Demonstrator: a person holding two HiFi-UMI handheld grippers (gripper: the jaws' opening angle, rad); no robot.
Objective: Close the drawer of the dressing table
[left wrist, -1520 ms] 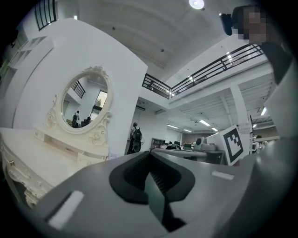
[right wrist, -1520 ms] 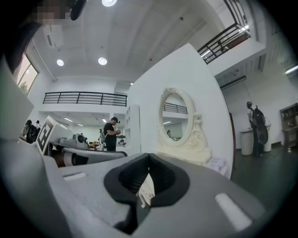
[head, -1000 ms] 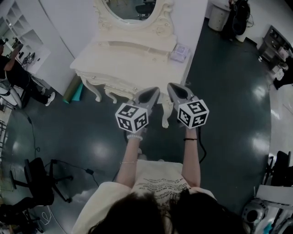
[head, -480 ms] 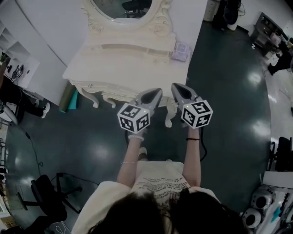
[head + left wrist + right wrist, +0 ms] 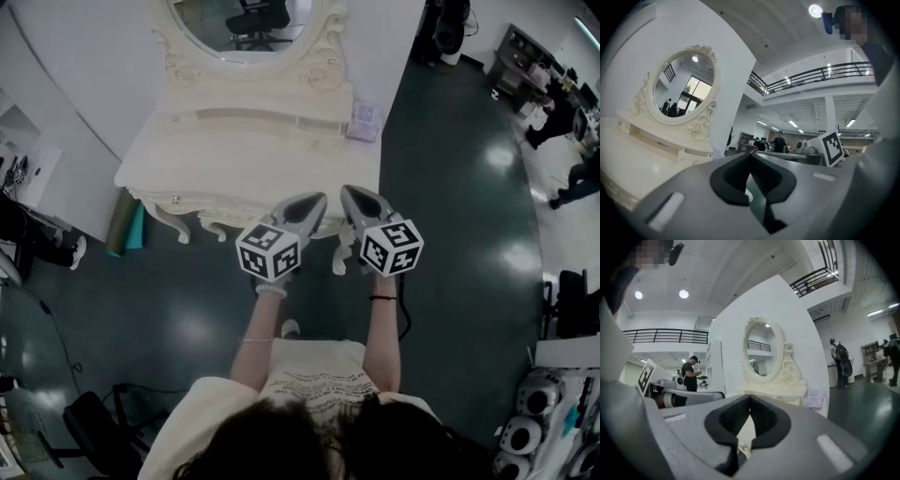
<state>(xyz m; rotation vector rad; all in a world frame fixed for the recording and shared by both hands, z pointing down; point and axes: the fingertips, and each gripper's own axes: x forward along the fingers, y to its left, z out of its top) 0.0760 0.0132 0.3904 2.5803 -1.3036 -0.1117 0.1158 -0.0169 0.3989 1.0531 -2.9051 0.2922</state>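
Note:
The cream dressing table (image 5: pixel 234 159) with its oval mirror (image 5: pixel 239 23) stands against the white wall. Both grippers are held side by side at its front edge, right of the middle. The left gripper (image 5: pixel 317 200) and the right gripper (image 5: pixel 349 192) are shut with nothing in them. In the left gripper view the left gripper (image 5: pixel 751 153) points level past the tabletop (image 5: pixel 628 164). In the right gripper view the right gripper (image 5: pixel 750 397) points at the mirror (image 5: pixel 761 350). The grippers hide the drawer front below the top, so I cannot tell how far it stands out.
A small pale purple box (image 5: pixel 364 119) lies on the table's back right corner. A carved table leg (image 5: pixel 339 253) shows between the grippers. A green roll (image 5: pixel 127 225) leans by the table's left end. An office chair (image 5: pixel 94 412) stands behind on the left. People stand far right.
Both grippers have moved forward and a little down towards the table, and their tips now overlap its front edge. Both stayed shut.

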